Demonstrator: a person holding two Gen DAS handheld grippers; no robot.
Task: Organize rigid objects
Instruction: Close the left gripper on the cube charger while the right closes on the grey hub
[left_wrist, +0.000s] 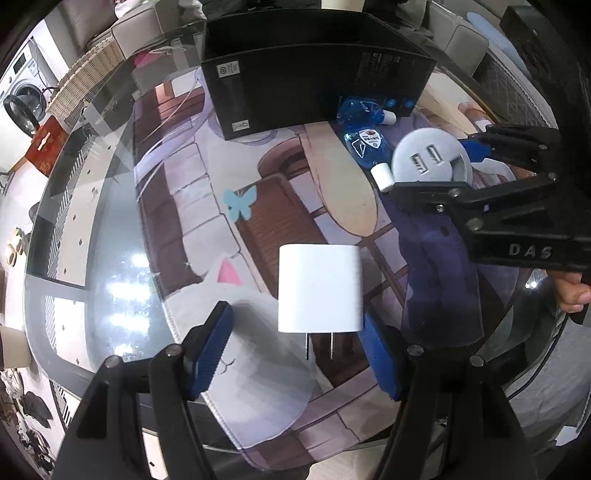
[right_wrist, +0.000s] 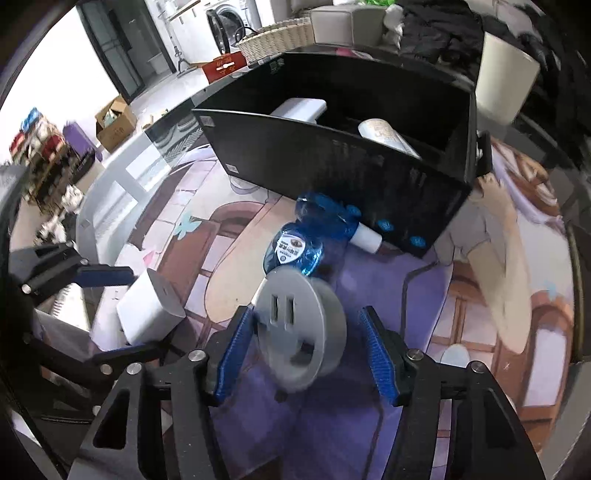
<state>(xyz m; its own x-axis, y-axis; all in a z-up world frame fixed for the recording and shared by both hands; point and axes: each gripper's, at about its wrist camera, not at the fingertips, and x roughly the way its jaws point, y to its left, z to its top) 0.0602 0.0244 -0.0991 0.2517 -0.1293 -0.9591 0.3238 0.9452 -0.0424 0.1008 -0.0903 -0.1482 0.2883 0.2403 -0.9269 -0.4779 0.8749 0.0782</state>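
Note:
A white plug-in charger (left_wrist: 319, 288) lies on the printed mat with its prongs toward me, between the open jaws of my left gripper (left_wrist: 295, 347); it also shows in the right wrist view (right_wrist: 151, 314). A grey round USB socket disc (right_wrist: 301, 328) stands tilted between the open jaws of my right gripper (right_wrist: 306, 354); the left finger looks close to it, the right apart. The disc (left_wrist: 430, 158) and right gripper (left_wrist: 476, 166) show in the left view. A black open box (right_wrist: 332, 158) stands behind, holding a white block (right_wrist: 299, 107) and a tube (right_wrist: 388, 138).
Two blue bottles with white caps (right_wrist: 314, 236) lie against the front of the box, also in the left view (left_wrist: 365, 142). The printed mat (left_wrist: 258, 206) covers a glass table (left_wrist: 110, 266). A wicker basket (right_wrist: 277, 37) and a washing machine (right_wrist: 229, 18) are beyond.

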